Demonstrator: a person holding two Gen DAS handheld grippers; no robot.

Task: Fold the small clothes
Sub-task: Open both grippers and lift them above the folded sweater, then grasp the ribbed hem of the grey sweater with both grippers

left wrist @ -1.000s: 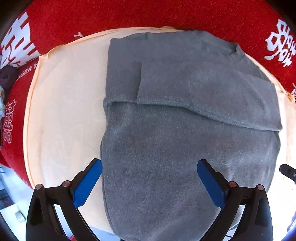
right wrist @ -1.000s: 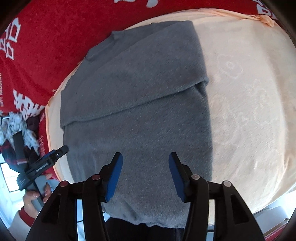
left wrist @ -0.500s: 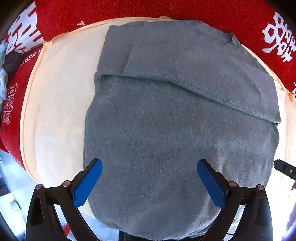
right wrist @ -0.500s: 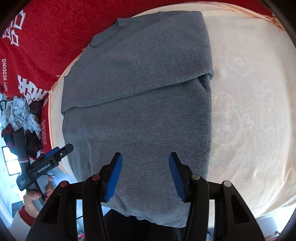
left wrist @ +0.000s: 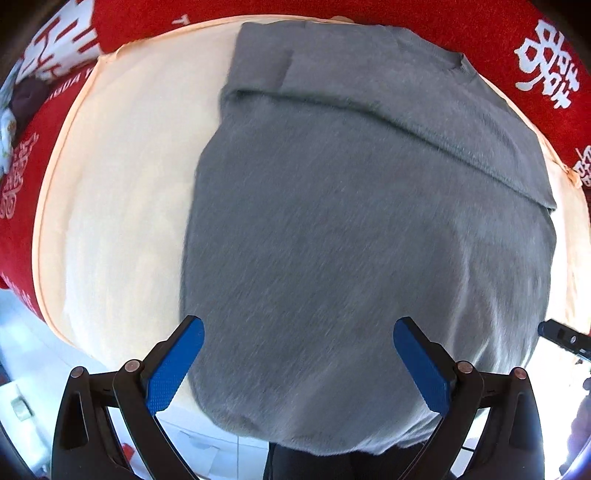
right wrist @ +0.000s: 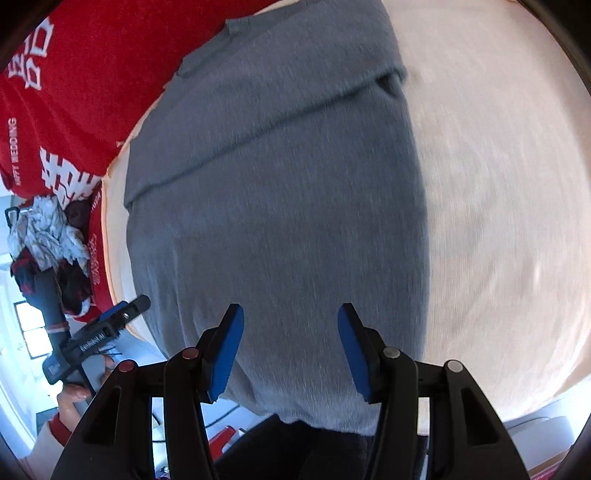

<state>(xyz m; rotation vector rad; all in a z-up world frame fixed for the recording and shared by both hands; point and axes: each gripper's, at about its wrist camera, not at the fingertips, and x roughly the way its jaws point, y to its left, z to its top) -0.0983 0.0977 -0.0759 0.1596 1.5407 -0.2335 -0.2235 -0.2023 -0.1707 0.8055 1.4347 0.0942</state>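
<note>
A grey knit sweater [left wrist: 351, 221] lies flat on a cream cloth [left wrist: 118, 192], its sleeves folded across the chest and its hem hanging over the near edge. It also shows in the right wrist view [right wrist: 280, 206]. My left gripper [left wrist: 297, 354] is open and empty, jaws wide apart above the sweater's lower part near the hem. My right gripper [right wrist: 288, 343] is open and empty, above the hem on the sweater's right side. The left gripper also shows in the right wrist view [right wrist: 99, 332], off the sweater's left edge.
A red blanket with white characters [left wrist: 443, 22] surrounds the cream cloth [right wrist: 498, 184]. A pile of other clothes [right wrist: 48, 240] lies at the far left. The cloth's near edge drops off to the floor below both grippers.
Both grippers have moved down and closer to the sweater's hem, so the sweater fills more of each view. Both stay open and empty.
</note>
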